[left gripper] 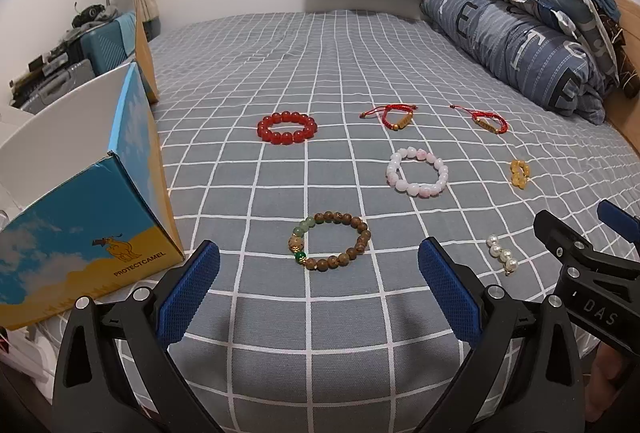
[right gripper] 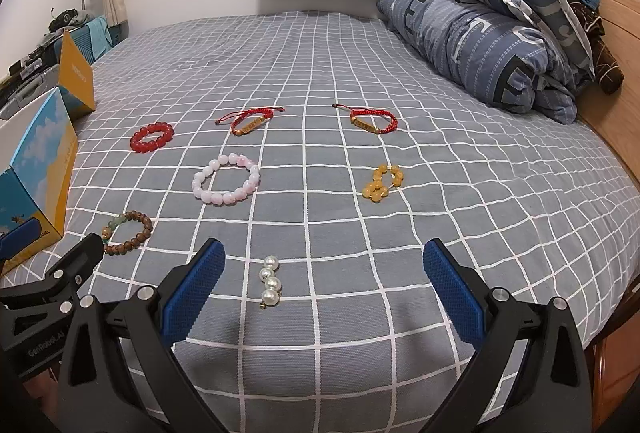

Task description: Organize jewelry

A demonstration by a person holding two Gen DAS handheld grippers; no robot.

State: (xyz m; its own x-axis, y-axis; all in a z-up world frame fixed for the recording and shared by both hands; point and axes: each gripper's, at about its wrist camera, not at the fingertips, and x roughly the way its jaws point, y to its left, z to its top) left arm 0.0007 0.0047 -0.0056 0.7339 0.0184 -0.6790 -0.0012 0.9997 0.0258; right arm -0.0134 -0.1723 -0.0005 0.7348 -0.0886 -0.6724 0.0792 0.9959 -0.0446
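Note:
Several bracelets lie on the grey checked bed (left gripper: pixel 320 313). A wooden bead bracelet (left gripper: pixel 332 247) lies just ahead of my open, empty left gripper (left gripper: pixel 318 265). A red bead bracelet (left gripper: pixel 287 127), two red cord bracelets (left gripper: pixel 394 117) (left gripper: pixel 486 121), a pink-white bead bracelet (left gripper: pixel 417 172), amber beads (left gripper: pixel 519 173) and a short pearl string (left gripper: pixel 502 255) lie beyond. My right gripper (right gripper: pixel 324 265) is open and empty, with the pearl string (right gripper: pixel 270 281) just ahead between its fingers. The amber beads (right gripper: pixel 382 183) and the pink bracelet (right gripper: pixel 227 179) lie further off.
An open blue and yellow cardboard box (left gripper: pixel 84 217) stands at the bed's left edge, also in the right wrist view (right gripper: pixel 36 177). A folded blue quilt with pillows (left gripper: pixel 532 33) lies at the far right by a wooden headboard (right gripper: pixel 616 45). Clutter and a suitcase (left gripper: pixel 100 41) stand left.

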